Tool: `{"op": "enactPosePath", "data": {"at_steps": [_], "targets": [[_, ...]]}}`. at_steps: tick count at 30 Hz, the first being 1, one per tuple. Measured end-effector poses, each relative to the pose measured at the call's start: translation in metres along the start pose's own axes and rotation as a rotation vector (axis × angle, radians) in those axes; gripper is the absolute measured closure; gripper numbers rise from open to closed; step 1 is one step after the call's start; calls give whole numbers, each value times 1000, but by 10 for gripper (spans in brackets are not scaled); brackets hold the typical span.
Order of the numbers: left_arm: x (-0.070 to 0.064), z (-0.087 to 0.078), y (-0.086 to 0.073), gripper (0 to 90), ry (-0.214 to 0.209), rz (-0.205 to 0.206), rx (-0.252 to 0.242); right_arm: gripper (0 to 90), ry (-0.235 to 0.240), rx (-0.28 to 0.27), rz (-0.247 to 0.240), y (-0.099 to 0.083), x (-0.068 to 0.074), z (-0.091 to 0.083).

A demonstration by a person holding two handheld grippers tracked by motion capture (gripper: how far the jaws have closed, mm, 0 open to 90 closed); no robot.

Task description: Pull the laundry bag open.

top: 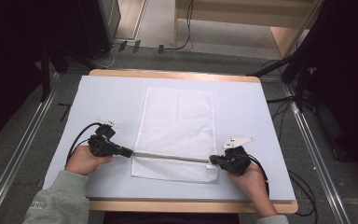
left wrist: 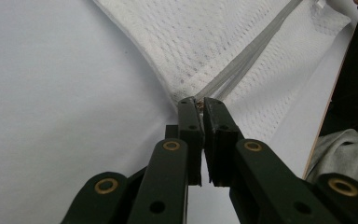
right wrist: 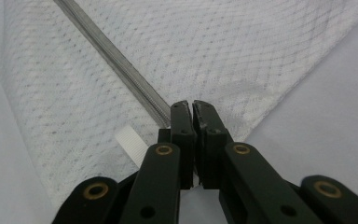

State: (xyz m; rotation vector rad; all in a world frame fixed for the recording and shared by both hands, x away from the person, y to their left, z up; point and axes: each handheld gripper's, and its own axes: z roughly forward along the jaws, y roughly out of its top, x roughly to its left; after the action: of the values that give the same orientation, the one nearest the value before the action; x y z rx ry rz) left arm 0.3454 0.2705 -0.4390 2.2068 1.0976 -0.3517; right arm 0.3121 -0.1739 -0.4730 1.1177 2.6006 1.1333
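Observation:
A white mesh bag with a grey zipper across its near part lies flat on the table. My left gripper is shut on the zipper's left end at the bag's edge. In the left gripper view the left gripper pinches the bag where the zipper begins. My right gripper is shut on the zipper's right end. In the right gripper view the right gripper clamps the bag at the zipper, beside a white ribbon tab.
The bag rests on a pale blue mat over a wooden table. Metal floor rails run along both sides. Cables trail on the floor at the right, and a wooden shelf stands beyond the table.

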Motion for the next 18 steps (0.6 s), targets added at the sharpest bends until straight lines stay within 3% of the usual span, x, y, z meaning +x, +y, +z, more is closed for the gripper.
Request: {"op": "enactPosePath", "data": {"at_steps": [6,13,18], "targets": [[-5,0,-1,808,17,61,-27,836,32,-8,41,3,-2,-1],[-3,-4,-1,652,59,63,-74,705,28,-85,70,8,-5,-12],[-2,-9,-1,554,100,83,-120,629,13,-109,79,9,-9,-17]]}}
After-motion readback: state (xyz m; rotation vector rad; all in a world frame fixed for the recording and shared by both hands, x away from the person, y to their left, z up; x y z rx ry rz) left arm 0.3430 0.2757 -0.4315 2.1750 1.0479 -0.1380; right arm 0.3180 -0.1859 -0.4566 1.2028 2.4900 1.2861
